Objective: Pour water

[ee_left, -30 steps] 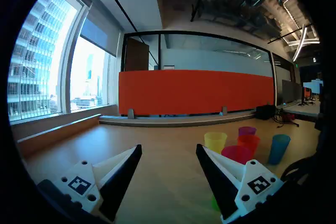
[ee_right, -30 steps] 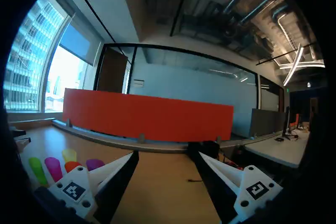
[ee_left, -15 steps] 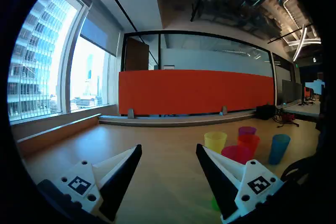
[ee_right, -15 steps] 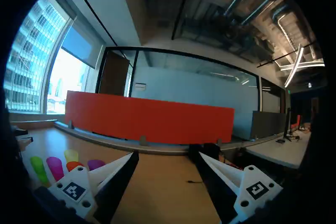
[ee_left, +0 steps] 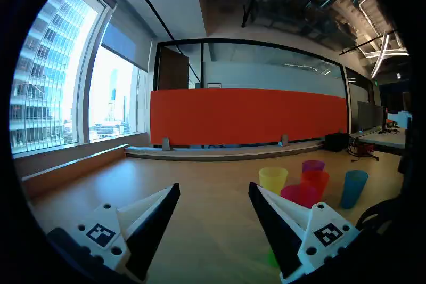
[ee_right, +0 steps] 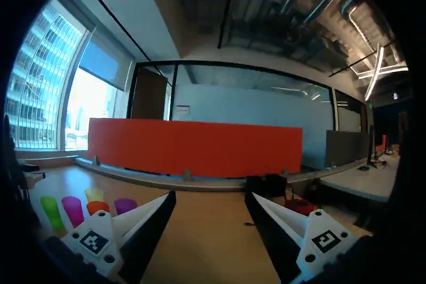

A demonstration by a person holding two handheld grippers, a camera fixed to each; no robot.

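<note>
In the left gripper view my left gripper stands open with nothing between its fingers. Past its right finger a cluster of plastic cups stands on the wooden table: a yellow cup, a pink cup, an orange cup, a purple cup and a blue cup. A bit of green cup shows beneath the right finger. In the right gripper view my right gripper is open and empty, with the green cup, pink cup, yellow cup, orange cup and purple cup low at the left.
A long orange divider panel runs along the table's far edge. Tall windows line the left side. Desks with cables and dark bags stand at the right. Bare wooden tabletop lies ahead of both grippers.
The right gripper view has swung slightly rightward, so the cups sit a little further in from its left edge. The left gripper has stayed still.
</note>
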